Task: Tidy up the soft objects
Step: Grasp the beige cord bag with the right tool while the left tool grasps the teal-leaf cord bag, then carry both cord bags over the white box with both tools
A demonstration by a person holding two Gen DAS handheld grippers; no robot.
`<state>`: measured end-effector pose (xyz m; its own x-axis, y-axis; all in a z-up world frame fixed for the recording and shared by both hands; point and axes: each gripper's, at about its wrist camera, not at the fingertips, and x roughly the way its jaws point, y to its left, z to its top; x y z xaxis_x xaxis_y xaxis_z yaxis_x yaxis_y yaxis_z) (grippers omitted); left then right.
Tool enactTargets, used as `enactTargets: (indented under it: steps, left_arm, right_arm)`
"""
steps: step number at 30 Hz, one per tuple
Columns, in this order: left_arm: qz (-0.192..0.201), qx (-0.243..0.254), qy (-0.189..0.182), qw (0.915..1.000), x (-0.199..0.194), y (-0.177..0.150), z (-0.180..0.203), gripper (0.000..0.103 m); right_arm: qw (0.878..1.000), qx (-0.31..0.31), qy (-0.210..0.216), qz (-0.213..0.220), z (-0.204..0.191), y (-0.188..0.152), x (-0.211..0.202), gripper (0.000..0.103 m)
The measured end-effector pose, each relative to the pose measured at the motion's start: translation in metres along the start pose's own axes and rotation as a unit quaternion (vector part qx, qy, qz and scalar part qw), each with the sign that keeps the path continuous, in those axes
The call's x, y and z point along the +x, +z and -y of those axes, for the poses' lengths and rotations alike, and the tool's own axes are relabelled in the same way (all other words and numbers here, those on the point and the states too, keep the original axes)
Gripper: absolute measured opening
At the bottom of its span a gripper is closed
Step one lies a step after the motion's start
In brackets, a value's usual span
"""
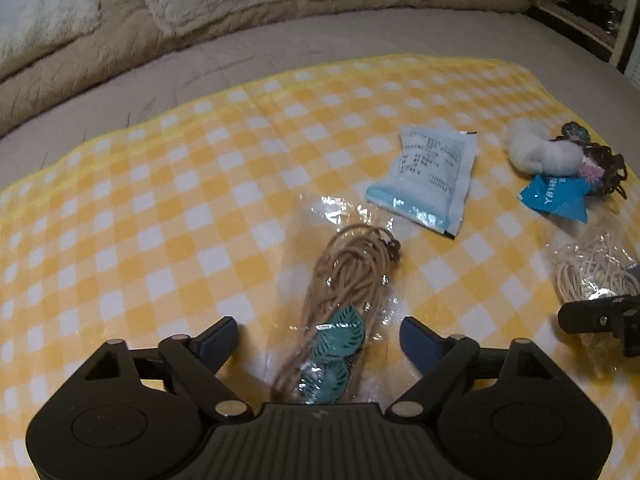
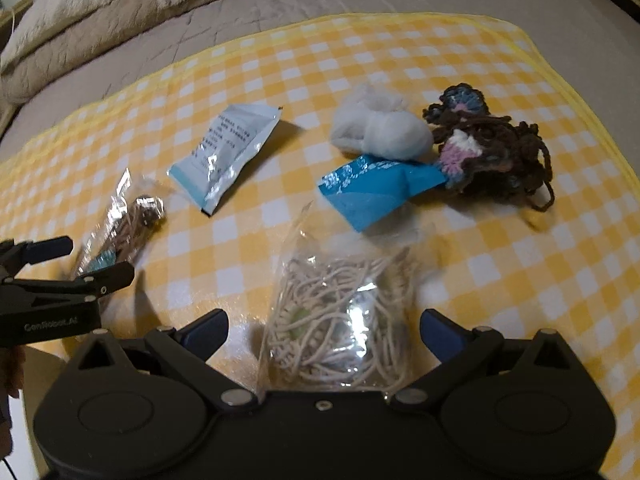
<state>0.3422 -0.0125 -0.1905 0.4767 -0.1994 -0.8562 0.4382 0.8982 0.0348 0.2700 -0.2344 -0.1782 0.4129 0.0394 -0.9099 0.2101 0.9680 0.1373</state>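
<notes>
Corded bags (image 1: 340, 304) (image 2: 340, 320) between both grippers' wide-apart jaws, left gripper (image 1: 320, 336) and right gripper (image 2: 324, 328) untouching.

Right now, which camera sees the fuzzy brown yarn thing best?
The right wrist view: the brown crochet piece shows whole there, near the picture's middle. The left wrist view catches it small at the right edge.

Left gripper (image 1: 319, 338) fingers (image 1: 218, 340) wide, straddling bagged tan cord (image 1: 344, 280) on checkered cloth (image 1: 160, 200).
</notes>
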Motion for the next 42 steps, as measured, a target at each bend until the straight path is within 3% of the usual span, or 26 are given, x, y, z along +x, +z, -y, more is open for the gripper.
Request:
enactTargets:
  steps: [4,7,9,15,18,28,42]
  left_arm:
    - [0.001,-0.031,0.000,0.9995,0.001,0.003,-0.003,0.082]
    - [0.001,-0.029,0.004,0.9996,0.002,0.004,0.001,0.078]
    - [0.003,-0.030,0.000,0.9995,0.001,0.005,0.002,0.065]
    - [-0.004,-0.046,-0.004,0.9989,-0.003,0.007,0.007,0.043]
    - [-0.001,-0.062,-0.004,0.9981,-0.008,0.007,0.008,0.037]
    - [0.034,-0.093,-0.006,0.9951,-0.056,0.005,0.014,0.036]
    - [0.094,-0.121,0.011,0.9881,-0.179,-0.030,0.014,0.036]
  right_arm:
    - [1.000,0.014,0.004,-0.005,0.004,0.000,0.000,0.089]
    - [1.000,0.009,-0.006,-0.006,0.004,0.001,-0.001,0.080]
    - [1.000,-0.001,-0.007,-0.006,0.003,0.000,-0.002,0.077]
    - [0.999,-0.039,0.011,-0.010,-0.003,-0.001,-0.004,0.069]
    - [0.999,-0.045,0.024,-0.016,-0.004,-0.002,-0.007,0.067]
    - [0.997,-0.060,0.044,0.009,-0.002,-0.009,-0.041,0.066]
    - [0.993,-0.060,0.063,0.083,-0.001,-0.026,-0.114,0.066]
